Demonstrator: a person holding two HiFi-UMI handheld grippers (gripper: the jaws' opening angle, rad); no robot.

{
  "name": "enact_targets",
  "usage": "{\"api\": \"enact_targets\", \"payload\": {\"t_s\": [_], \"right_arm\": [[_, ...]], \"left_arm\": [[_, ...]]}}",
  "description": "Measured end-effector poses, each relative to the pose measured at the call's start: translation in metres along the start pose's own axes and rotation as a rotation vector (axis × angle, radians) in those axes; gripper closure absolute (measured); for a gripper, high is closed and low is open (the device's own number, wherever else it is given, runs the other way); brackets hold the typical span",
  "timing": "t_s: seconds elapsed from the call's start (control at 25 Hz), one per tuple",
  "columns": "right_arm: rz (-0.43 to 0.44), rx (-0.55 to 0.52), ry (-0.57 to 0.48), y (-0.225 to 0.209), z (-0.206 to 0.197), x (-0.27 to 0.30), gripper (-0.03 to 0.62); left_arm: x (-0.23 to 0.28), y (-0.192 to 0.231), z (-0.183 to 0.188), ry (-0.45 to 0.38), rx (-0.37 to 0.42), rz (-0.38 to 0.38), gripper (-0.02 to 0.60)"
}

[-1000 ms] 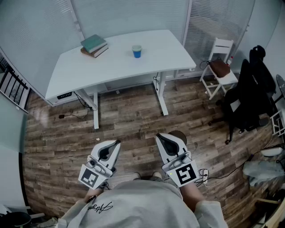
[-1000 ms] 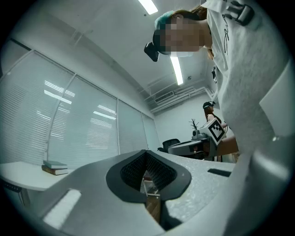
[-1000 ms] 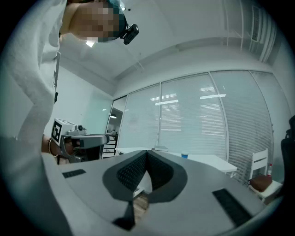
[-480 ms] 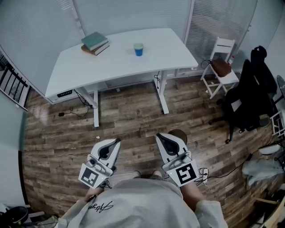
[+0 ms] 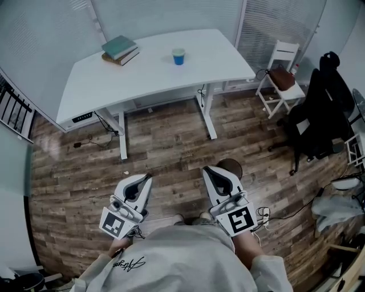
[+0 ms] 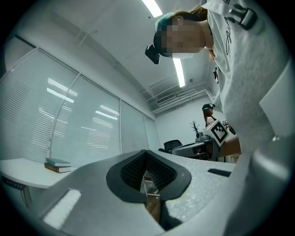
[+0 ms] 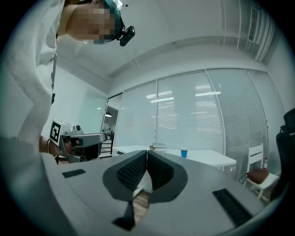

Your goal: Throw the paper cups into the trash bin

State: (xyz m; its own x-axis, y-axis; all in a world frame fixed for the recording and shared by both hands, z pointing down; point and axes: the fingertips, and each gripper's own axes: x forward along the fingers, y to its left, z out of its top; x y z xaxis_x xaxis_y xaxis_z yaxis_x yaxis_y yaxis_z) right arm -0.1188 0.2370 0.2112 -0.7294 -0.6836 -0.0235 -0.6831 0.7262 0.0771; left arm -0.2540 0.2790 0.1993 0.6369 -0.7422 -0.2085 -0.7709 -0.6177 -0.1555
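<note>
A room with a dark wood-plank floor [image 5: 171,148] and pale slatted blinds [image 5: 165,17] along the far wall fills the head view. In the upper half of that frame stands a white rectangular desk [image 5: 154,80] on white legs. The one paper cup in sight, a small blue paper cup [image 5: 178,56], stands upright near the top centre of the frame on the desk's far part, alone and well apart from both grippers. Toward the desk's upper-left corner lies a stack of two books with a teal cover on top [image 5: 120,49]. At the upper right a white wooden chair [image 5: 279,80] has something brown on its seat, and just right of it is a black office chair draped with dark clothing [image 5: 316,122].

At the bottom centre, above the person's light grey sweatshirt [image 5: 182,262], both tools point up the frame toward the desk. The left gripper [image 5: 149,177] has its ribbed black pads meeting at the tips, with nothing between them. The right gripper [image 5: 205,169] is likewise closed tip to tip and empty. A round brown thing [image 5: 234,166] shows on the floor just past its right edge, mostly hidden, so what it is I cannot tell.

In the right gripper view the cup and books sit on the desk beyond the closed pads.
</note>
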Motion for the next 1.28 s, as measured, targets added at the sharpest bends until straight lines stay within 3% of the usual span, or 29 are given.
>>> {"api": "enact_targets", "payload": {"t_s": [0.36, 0.64, 1.28], "right_arm": [[-0.070, -0.029, -0.022, 0.024, -0.004, 0.001, 0.582], [-0.080, -0.015, 0.010, 0.032, -0.005, 0.006, 0.582], [-0.040, -0.010, 0.008, -0.022, -0.023, 0.060, 0.582]], "left_arm": [[-0.024, 0.010, -0.009, 0.021, -0.003, -0.070, 0.578], [-0.027, 0.012, -0.008, 0.028, 0.041, -0.097, 0.578], [0.037, 0.058, -0.034, 0.020, 0.037, -0.069, 0.578]]}}
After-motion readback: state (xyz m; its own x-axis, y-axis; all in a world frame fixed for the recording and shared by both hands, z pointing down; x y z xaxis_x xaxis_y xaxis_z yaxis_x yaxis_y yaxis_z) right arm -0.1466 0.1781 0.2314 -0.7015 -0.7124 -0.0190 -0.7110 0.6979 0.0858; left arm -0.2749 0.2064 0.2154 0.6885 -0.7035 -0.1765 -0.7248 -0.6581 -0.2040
